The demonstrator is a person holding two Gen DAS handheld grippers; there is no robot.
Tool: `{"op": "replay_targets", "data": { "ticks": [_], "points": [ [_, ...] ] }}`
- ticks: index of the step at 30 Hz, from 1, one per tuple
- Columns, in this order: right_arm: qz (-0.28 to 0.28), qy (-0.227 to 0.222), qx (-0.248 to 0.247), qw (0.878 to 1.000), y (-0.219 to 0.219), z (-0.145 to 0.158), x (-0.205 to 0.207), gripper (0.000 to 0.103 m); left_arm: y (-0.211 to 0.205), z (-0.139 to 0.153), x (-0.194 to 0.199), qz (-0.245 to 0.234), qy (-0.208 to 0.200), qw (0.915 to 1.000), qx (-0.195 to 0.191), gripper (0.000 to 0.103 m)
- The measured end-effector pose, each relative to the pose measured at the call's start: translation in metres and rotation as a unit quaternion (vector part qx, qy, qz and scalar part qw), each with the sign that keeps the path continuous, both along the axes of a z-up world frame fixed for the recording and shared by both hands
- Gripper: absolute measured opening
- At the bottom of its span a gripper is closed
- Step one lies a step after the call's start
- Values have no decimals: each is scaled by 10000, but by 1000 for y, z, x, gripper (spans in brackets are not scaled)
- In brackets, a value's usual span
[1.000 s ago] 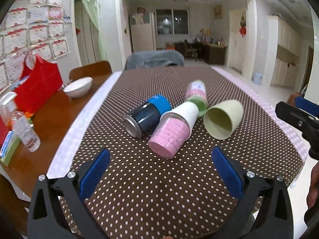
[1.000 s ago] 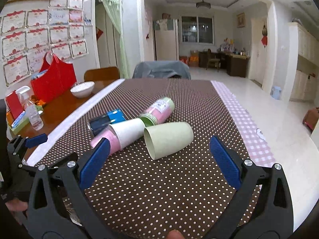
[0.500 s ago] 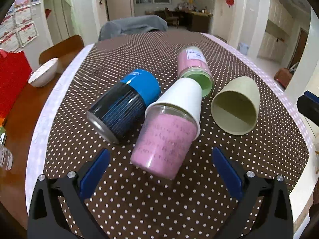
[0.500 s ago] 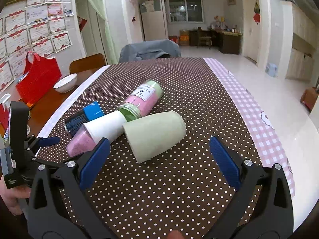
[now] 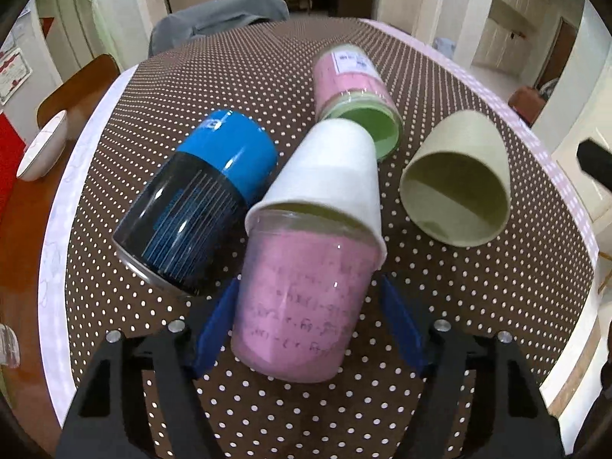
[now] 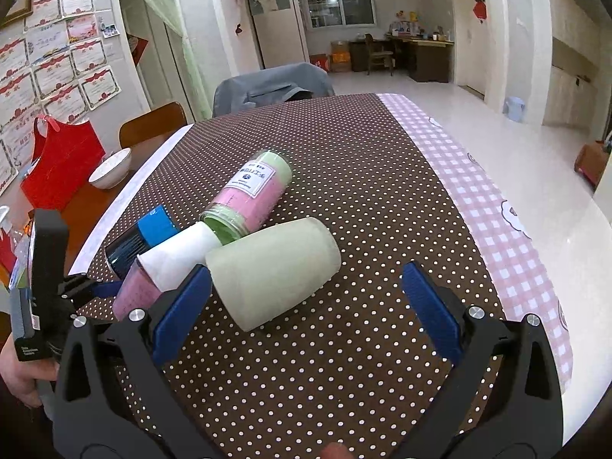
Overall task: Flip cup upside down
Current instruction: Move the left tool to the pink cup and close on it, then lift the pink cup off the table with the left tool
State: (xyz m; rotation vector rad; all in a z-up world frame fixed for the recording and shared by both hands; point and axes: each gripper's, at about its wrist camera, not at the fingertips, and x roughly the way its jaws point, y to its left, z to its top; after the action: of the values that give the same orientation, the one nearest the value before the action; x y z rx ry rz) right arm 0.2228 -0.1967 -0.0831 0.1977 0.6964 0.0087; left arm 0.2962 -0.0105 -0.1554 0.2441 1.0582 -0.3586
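Movement first: both grippers have come in close over the last second, and the cluster of lying containers now fills the left wrist view where it sat mid-frame before. That reads to me as an approach nearly finished, with no grasp made yet.

In the left wrist view, going left to right, a blue-capped dark can [image 5: 199, 199] lies on its side at centre left, touching the pink-filled jar with the white cup over its end [image 5: 306, 252] at lower centre. The left gripper [image 5: 306, 329] has its blue pads on either side of that jar's base, jaws apart, not visibly pressing. A pink-and-green jar [image 5: 354, 88] lies at upper centre. The pale green cup [image 5: 457, 187], the likely task object, lies on its side at centre right, mouth facing the camera.

The right wrist view shows what that one cannot: the cup [image 6: 273, 269] from its side, lying on the dotted tablecloth [image 6: 344, 363], with the right gripper [image 6: 306, 310] open wide around it, left pad just beside the rim, right pad well apart. It also shows the left gripper's body at the lower left edge.
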Motion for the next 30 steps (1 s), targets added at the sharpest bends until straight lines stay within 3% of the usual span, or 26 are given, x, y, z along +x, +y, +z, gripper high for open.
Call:
{"op": "replay_targets", "data": {
  "ticks": [2, 11, 20, 25, 30],
  "points": [
    [-36, 9, 58, 10000, -5, 0, 1, 97, -5, -1, 7, -13, 18, 10000, 84, 66],
    [9, 55, 453, 9990, -29, -10, 7, 97, -4, -1, 0, 298, 112, 9995, 90, 64],
    [503, 224, 872, 9947, -41, -23, 26, 97, 8, 9, -24, 1136, 121, 9934, 139, 63],
    [878, 302, 853, 9920, -35, -15, 36, 97, 6, 33, -46, 1425, -42, 9898, -13, 63],
    [835, 210, 718, 9937, -39, -6, 28, 97, -8, 57, -69, 1272, -308, 9910, -284, 63]
  ]
}}
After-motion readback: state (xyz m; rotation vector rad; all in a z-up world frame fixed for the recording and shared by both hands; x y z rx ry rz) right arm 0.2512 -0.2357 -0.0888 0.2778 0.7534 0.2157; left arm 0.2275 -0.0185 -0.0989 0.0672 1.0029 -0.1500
